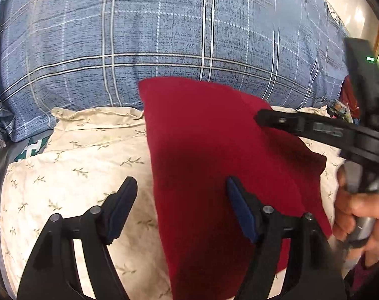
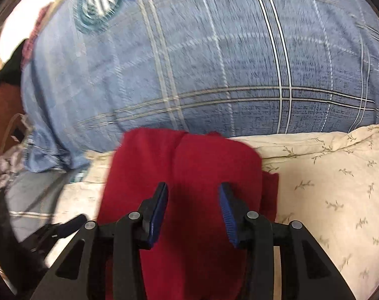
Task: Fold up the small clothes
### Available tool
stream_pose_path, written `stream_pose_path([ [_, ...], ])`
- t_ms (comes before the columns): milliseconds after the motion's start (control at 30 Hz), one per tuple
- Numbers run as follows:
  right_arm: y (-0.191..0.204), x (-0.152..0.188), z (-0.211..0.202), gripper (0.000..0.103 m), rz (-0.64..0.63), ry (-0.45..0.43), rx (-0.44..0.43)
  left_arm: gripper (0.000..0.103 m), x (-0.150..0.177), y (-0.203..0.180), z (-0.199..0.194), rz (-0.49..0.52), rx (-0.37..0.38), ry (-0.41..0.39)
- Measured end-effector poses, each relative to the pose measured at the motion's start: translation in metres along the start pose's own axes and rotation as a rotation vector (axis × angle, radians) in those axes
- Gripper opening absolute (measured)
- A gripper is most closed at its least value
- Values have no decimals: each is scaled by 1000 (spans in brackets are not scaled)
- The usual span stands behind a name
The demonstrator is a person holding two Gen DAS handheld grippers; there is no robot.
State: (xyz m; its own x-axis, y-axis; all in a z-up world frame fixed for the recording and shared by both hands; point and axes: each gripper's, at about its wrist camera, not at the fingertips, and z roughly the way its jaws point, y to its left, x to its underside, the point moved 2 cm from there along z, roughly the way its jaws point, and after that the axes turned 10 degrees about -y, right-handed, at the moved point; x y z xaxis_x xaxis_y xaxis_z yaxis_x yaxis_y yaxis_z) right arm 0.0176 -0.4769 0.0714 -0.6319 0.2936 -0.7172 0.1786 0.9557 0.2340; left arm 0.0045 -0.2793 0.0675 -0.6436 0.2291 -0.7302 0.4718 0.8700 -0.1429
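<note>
A folded dark red garment [image 1: 214, 165] lies on a cream leaf-print pillow [image 1: 71, 175]. It also shows in the right wrist view [image 2: 184, 170]. My left gripper [image 1: 180, 195] is open and empty, just above the garment's left edge. My right gripper [image 2: 193, 195] is open and empty, hovering over the garment's near part. In the left wrist view the right gripper [image 1: 262, 118] reaches in from the right, over the garment's far right corner, held by a hand [image 1: 357, 212].
A blue plaid blanket [image 1: 164, 37] bulges behind the pillow and fills the far side [image 2: 214, 62]. Clutter lies at the far right [image 1: 347, 107]. A grey sheet and dark items lie at the left of the right wrist view [image 2: 26, 200].
</note>
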Motion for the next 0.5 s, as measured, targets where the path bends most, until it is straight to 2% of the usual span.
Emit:
stream_pose_path([
  [67, -10, 2, 16, 41, 1, 17, 40, 79, 1, 0, 7, -5, 0, 6],
  [133, -19, 5, 27, 42, 46, 29, 18, 81, 3, 0, 12, -16, -2, 10],
  [233, -19, 4, 22, 43, 19, 33, 17, 83, 6, -2, 15, -14, 0, 7],
  [333, -16, 2, -4, 48, 21, 33, 15, 83, 7, -5, 13, -2, -3, 1],
  [400, -10, 6, -33, 48, 20, 6, -38, 83, 8, -4, 12, -8, 3, 7],
  [500, -1, 29, -60, 48, -3, -2, -62, 83, 9, -3, 13, -23, 6, 5],
])
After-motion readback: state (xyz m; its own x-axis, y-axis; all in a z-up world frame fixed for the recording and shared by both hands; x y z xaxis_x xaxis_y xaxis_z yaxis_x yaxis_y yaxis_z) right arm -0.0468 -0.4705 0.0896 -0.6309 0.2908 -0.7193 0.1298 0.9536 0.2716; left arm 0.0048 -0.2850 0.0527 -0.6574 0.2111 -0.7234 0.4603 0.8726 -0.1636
